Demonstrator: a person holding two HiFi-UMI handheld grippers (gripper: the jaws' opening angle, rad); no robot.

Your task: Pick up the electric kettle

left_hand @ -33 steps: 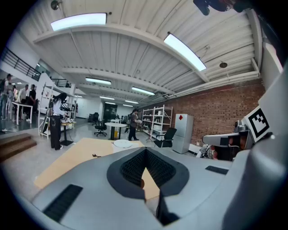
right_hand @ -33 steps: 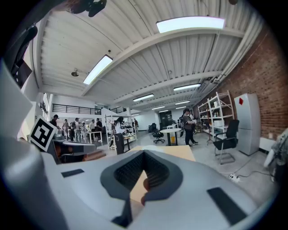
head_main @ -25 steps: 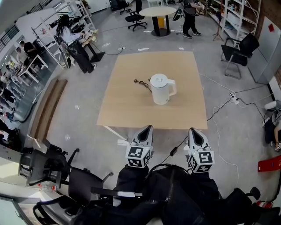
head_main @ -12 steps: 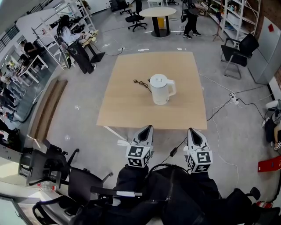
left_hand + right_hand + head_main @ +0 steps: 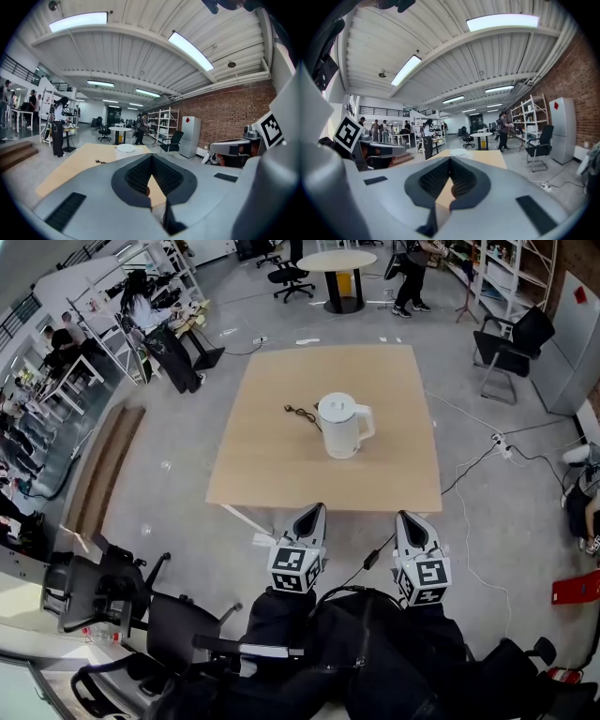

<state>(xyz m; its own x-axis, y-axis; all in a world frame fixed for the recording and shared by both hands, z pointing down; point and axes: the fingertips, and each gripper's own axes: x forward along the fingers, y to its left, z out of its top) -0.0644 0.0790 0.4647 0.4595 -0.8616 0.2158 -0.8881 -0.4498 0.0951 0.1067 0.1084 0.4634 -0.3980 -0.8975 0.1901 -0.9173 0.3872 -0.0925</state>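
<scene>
A white electric kettle (image 5: 343,426) stands upright near the middle of the light wooden table (image 5: 272,465), lid on, handle to the right. Its black cord (image 5: 300,414) lies on the table at its left. Both grippers hover side by side short of the table's near edge, well apart from the kettle. The left gripper (image 5: 317,510) is shut with nothing in it, and so is the right gripper (image 5: 405,517). In the left gripper view the closed gripper tips (image 5: 151,156) point at the table, with the kettle lid (image 5: 125,148) beyond. In the right gripper view the gripper (image 5: 450,159) is shut, the lid (image 5: 458,152) just above it.
Black office chairs (image 5: 103,592) crowd the floor at the lower left. Another black chair (image 5: 511,341) stands right of the table. A cable and power strip (image 5: 497,444) lie on the floor at right. A round table (image 5: 339,263) and people stand at the far end.
The head view has shifted a little, so the table and kettle sit slightly higher in the picture. Both grippers and the kettle have kept their places.
</scene>
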